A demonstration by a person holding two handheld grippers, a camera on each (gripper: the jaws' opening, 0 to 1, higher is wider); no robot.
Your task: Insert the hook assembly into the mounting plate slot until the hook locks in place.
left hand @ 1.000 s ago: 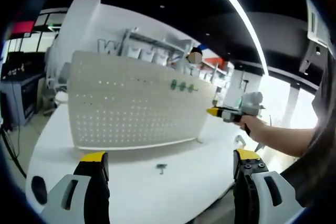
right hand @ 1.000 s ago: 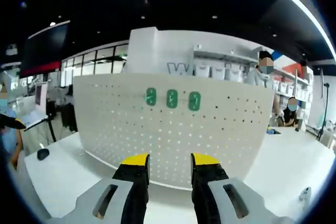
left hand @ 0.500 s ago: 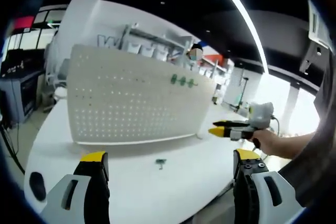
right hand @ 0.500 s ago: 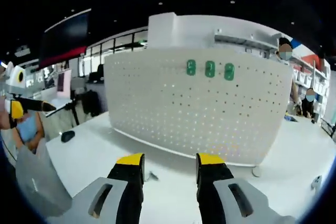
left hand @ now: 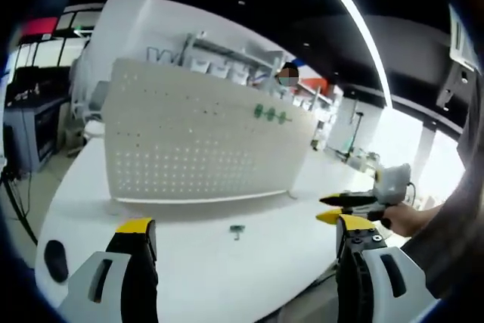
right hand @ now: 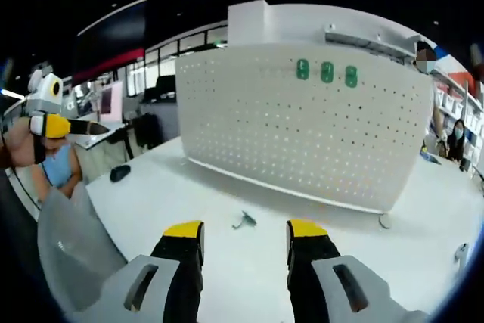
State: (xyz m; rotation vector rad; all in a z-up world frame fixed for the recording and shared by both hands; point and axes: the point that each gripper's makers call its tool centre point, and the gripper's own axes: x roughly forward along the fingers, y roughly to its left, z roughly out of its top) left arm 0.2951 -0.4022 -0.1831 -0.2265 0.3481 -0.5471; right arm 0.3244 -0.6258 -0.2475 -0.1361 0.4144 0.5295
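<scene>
1. Landmark: the upright white perforated mounting plate [right hand: 302, 130] standing on the white table [right hand: 189, 187].
2. Three small green hooks [right hand: 327, 72] sit in a row near the plate's top edge, already mounted by the look of it.
3. One small green hook assembly [right hand: 244, 220] lies loose on the table in front of the plate, well apart from it.
4. My right claw [right hand: 244, 234], jaws parted and empty, hangs just short of that loose piece.
5. My left claw [left hand: 246, 226], spread wide, holds nothing.
6. Judgement: pick-up and insertion both remain.
</scene>
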